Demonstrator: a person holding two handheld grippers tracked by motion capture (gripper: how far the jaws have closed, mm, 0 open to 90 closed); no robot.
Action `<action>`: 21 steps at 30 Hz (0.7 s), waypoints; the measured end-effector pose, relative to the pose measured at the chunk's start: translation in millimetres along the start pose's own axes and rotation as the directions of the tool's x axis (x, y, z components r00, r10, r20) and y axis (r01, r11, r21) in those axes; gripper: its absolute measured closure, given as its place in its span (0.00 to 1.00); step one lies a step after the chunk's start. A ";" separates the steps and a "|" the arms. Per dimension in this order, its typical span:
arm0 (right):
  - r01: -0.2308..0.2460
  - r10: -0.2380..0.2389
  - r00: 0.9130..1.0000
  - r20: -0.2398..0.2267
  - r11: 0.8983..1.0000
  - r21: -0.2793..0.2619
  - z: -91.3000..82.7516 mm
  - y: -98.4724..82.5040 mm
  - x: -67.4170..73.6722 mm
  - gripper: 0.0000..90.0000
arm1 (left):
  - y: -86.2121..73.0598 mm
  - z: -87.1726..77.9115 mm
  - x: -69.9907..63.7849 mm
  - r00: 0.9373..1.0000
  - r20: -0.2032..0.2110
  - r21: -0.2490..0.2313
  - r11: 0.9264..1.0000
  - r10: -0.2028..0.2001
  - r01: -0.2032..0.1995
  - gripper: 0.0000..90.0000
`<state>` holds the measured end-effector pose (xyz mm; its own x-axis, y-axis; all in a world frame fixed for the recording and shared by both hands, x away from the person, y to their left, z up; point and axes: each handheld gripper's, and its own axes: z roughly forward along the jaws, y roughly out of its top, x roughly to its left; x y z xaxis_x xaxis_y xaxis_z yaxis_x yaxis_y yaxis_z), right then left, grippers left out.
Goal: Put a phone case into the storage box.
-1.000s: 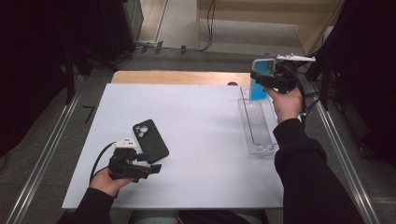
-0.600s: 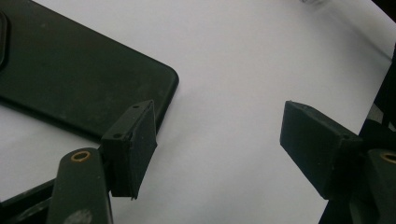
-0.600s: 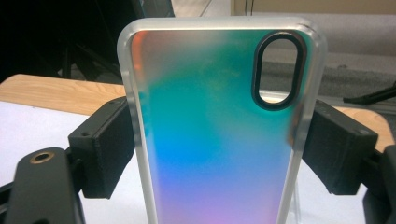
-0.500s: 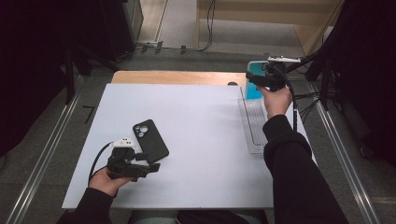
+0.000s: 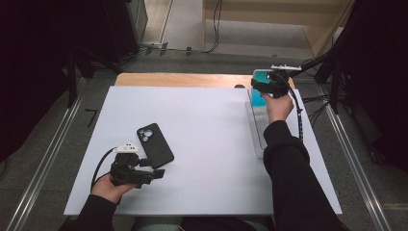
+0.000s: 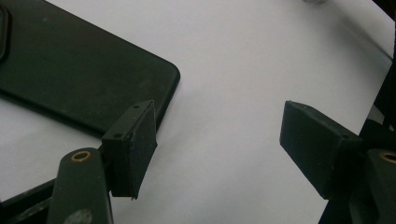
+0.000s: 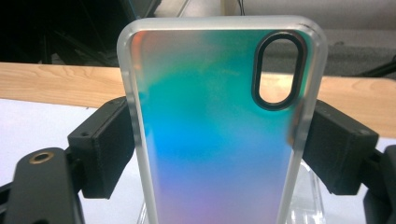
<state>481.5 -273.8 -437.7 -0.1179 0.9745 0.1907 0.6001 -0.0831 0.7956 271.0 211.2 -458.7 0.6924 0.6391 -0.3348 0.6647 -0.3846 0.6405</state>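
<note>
A black phone (image 5: 155, 145) lies face down on the white table top (image 5: 207, 139), at its front left. My left gripper (image 5: 153, 168) rests just in front of it, open with nothing between the jaws. In the left gripper view the phone's corner (image 6: 70, 70) lies behind the left pad, apart from my left gripper (image 6: 219, 144). At the far right, my right gripper (image 5: 260, 85) is shut on an iridescent teal phone case (image 5: 260, 96). It holds the case upright above the far end of a clear rack (image 5: 260, 130). Both pads press the phone case's (image 7: 210, 140) frosted sides.
A wooden strip (image 5: 183, 79) runs along the table's far edge. Metal rails (image 5: 43, 159) flank the table on the floor, and cables lie beyond it. The clear rack (image 7: 310, 200) stands directly under the held case.
My right gripper has come down and a little to the left with the phone case, closer to the clear rack. The left gripper and the black phone have stayed put.
</note>
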 end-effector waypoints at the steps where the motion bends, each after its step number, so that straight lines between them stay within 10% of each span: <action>1: -0.002 0.002 1.000 0.004 1.000 -0.003 1.7 -1.4 0.4 0.17 | 0.1 0.2 -0.1 1.000 0.002 -0.001 1.000 -0.001 0.001 0.30; 15: 0.061 -0.060 0.995 0.074 0.998 -0.006 13.5 -7.5 5.4 0.16 | 0.2 1.0 -0.6 1.000 0.005 0.001 1.000 -0.002 0.002 0.30; 21: 0.060 -0.060 0.998 0.028 0.998 -0.011 14.2 -7.3 1.1 0.08 | 0.3 1.2 -1.0 1.000 0.004 0.003 1.000 0.000 0.000 0.30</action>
<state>488.2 -269.2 -451.5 -0.1316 0.9832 0.1266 0.5835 -0.0264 0.8117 270.8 209.6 -459.1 0.6934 0.6363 -0.3381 0.6658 -0.3864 0.6382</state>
